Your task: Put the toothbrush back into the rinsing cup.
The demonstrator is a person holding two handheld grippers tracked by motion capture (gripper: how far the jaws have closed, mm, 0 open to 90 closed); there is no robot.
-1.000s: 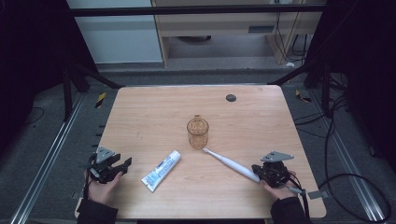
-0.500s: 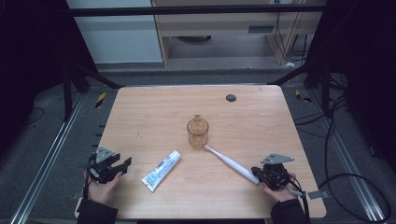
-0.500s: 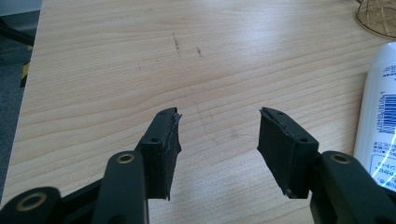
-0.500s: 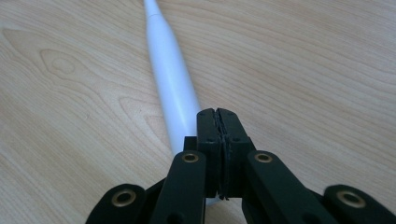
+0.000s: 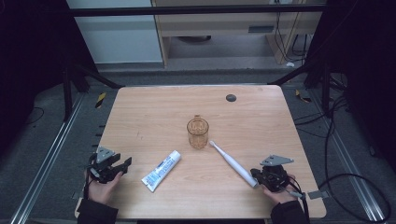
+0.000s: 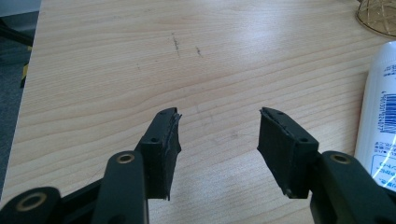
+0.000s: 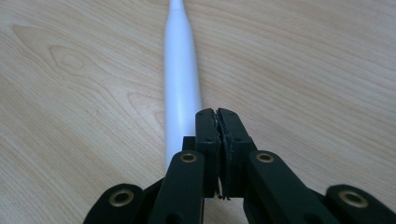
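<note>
A white electric toothbrush lies on the wooden table, its head near an amber glass cup. My right gripper rests at the handle's near end; in the right gripper view its jaws are pressed together with nothing between them, beside and just over the white handle. A white toothpaste tube lies left of centre. My left gripper stands open at the table's front left, jaws apart over bare wood, with the tube just to its right.
A small dark round disc sits near the table's far edge. Dark frame bars and cables run along the floor on both sides of the table. The cup's rim peeks in at the top right of the left gripper view.
</note>
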